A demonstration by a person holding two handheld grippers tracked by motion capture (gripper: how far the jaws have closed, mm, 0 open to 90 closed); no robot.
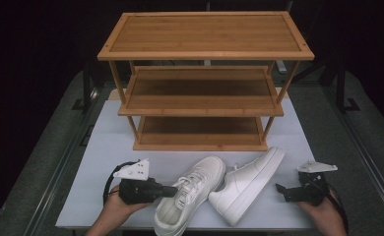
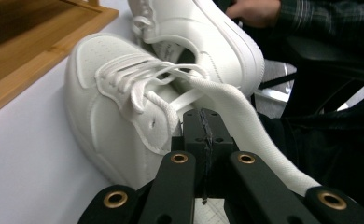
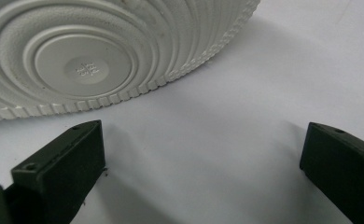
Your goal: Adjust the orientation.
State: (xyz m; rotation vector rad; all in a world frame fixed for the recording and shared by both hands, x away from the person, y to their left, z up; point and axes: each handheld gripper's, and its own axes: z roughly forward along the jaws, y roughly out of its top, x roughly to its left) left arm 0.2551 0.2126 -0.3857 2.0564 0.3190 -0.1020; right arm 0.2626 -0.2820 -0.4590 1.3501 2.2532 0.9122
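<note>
Two white sneakers lie on the white table (image 1: 106, 147) in front of a wooden rack. The left sneaker (image 1: 195, 189) (image 2: 110, 102) stands upright, toe towards the rack. The right sneaker (image 1: 249, 182) (image 2: 203, 32) lies on its side, its ribbed sole (image 3: 87, 56) turned to the right. My left gripper (image 1: 174, 190) (image 2: 203, 121) is shut, its tips pressed against the left sneaker's collar beside the tongue; nothing white shows between the jaws. My right gripper (image 1: 280, 189) (image 3: 203, 158) stands wide open just right of the sole, low over the table, holding nothing.
A three-shelf bamboo rack (image 1: 205, 88) (image 2: 31, 46) stands at the back of the table, all shelves bare. The table's front edge runs just under both hands. A person's hand (image 2: 255, 11) and a dark chair show past the sneakers.
</note>
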